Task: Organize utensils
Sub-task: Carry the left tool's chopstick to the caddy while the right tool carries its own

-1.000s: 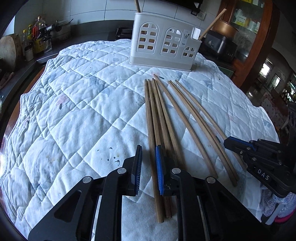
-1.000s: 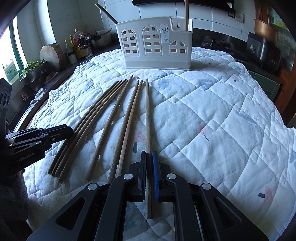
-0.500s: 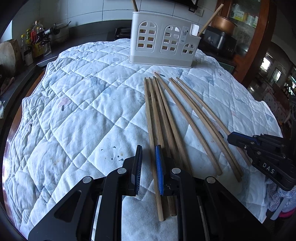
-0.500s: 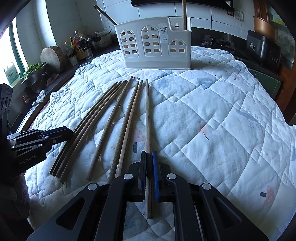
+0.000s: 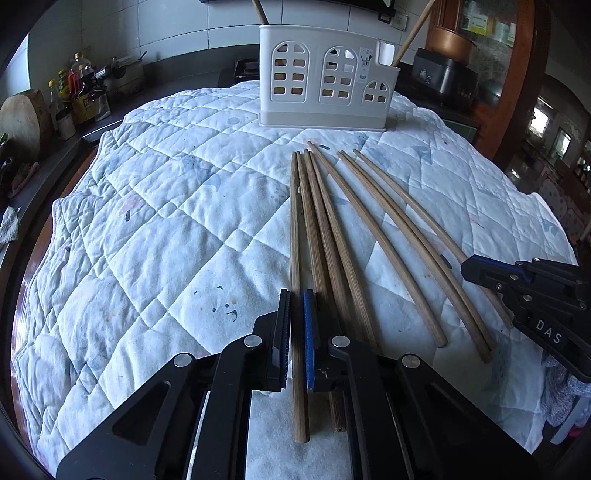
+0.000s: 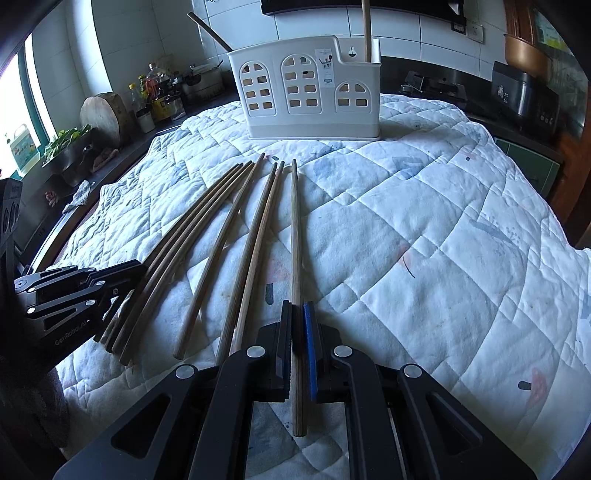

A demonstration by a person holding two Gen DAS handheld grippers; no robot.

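White plastic utensil holder (image 5: 325, 88) at the far side holds two wooden sticks. Left gripper (image 5: 296, 306) has just closed on the leftmost chopstick (image 5: 294, 221); right gripper (image 6: 297, 317) clamps the rightmost chopstick (image 6: 294, 229).

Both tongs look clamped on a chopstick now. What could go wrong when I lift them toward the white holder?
1. The left tongs have just closed on the outermost chopstick, which lies tight against its neighbours; lifting may drag those along.
2. Both tongs grip near the blunt ends, so the right tongs' chopstick may pivot and droop.
3. The holder already holds sticks; the long tips could catch its rim.
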